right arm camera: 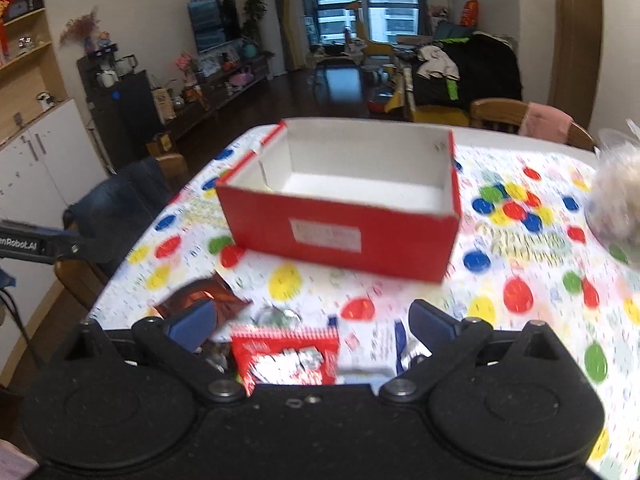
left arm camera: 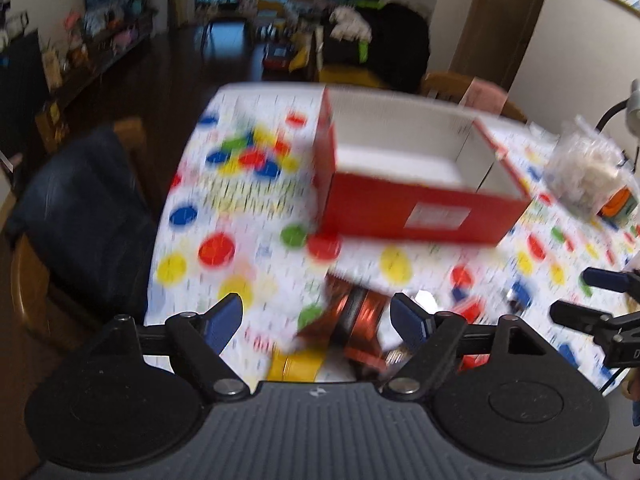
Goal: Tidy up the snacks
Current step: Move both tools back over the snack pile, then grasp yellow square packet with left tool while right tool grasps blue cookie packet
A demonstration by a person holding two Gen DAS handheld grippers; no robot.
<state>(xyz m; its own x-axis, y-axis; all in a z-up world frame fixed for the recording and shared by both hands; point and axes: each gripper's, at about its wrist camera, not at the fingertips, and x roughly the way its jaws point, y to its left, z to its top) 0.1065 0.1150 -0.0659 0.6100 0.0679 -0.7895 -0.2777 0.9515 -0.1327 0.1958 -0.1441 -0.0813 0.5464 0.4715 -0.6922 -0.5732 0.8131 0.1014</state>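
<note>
An open red box with a white, empty inside stands on the dotted tablecloth; it also shows in the right wrist view. My left gripper is open above an orange-brown snack packet and a yellow packet. My right gripper is open above a red snack packet, with a white packet beside it and the brown packet to its left. The right gripper's fingers show at the left view's right edge. Both views are blurred.
A clear bag of pale snacks lies to the right of the box, also seen in the right wrist view. A chair with a dark jacket stands at the table's left edge. More chairs stand at the far side.
</note>
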